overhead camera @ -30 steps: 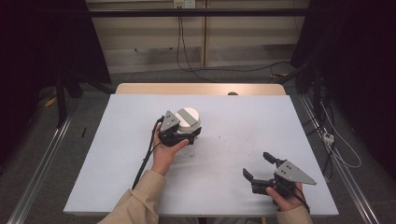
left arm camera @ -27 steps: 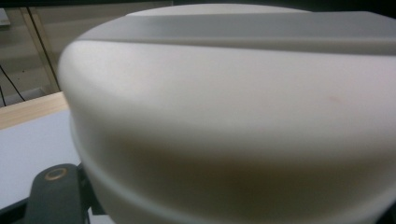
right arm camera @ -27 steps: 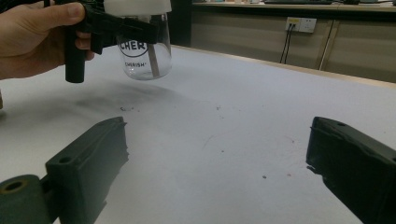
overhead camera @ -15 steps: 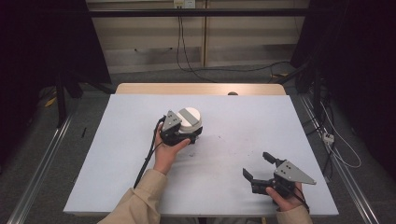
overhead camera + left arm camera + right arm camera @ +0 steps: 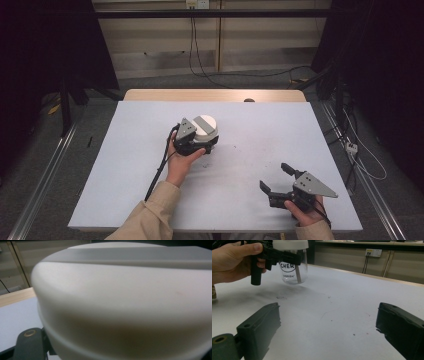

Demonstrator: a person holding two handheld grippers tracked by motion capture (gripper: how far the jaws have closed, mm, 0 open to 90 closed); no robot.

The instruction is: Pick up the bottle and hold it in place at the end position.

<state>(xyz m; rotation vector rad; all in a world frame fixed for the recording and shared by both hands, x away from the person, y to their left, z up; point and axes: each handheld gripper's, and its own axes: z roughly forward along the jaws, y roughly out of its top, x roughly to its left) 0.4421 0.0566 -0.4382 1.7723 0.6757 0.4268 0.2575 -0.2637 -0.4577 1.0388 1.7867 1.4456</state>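
Between the left hand-held gripper's (image 5: pixel 204 145) clamped jaws sits the white-lidded jar (image 5: pixel 205 129), apparently gripped below the lid (image 5: pixel 125 290), while the right hand-held gripper (image 5: pixel 277 181) waits wide open, probably to unscrew next.

The left gripper (image 5: pixel 202 145) is clamping with its jaws nearly closed, the left hand (image 5: pixel 181 162) gripping it from behind, while the right gripper (image 5: pixel 276 179) is resting low, jaws spread wide.
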